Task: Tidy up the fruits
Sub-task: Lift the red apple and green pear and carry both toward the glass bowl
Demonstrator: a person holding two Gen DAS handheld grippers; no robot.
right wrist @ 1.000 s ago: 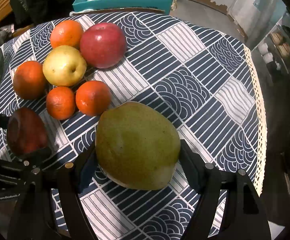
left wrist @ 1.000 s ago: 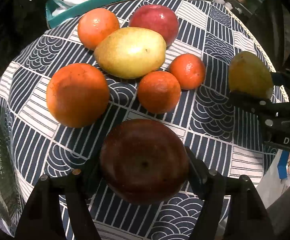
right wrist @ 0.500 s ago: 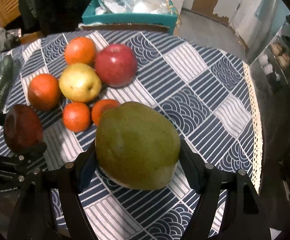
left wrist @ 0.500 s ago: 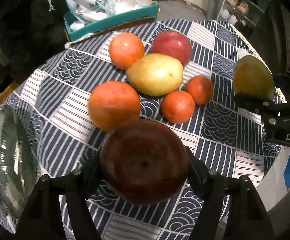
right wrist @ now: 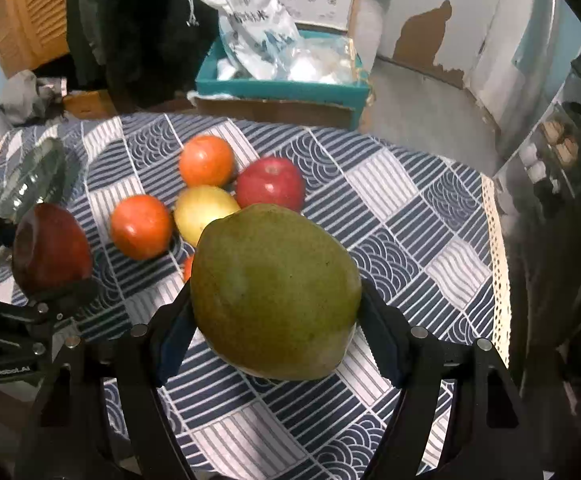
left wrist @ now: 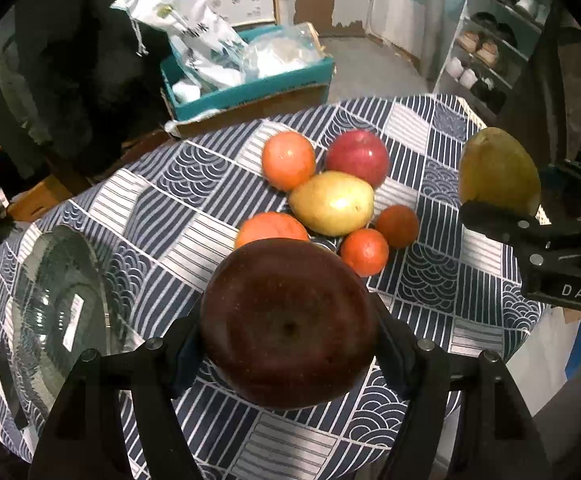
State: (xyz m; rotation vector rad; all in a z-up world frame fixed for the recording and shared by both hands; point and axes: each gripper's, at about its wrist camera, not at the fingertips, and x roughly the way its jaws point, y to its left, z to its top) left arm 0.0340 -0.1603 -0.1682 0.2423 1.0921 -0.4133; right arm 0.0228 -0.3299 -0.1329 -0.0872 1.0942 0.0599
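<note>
Grips: left hand-held gripper (left wrist: 288,344) pinches dark apple (left wrist: 288,322) | right hand-held gripper (right wrist: 276,328) pinches mango (right wrist: 274,292) | small oranges (left wrist: 364,252): left view only

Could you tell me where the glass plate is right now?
The glass plate rests on the tablecloth at the left wrist view's left edge, apart from the fruit cluster.

Both grippers (left wrist: 288,356) are matte black — silver screw heads, blue-edged pads, white lettering.
</note>
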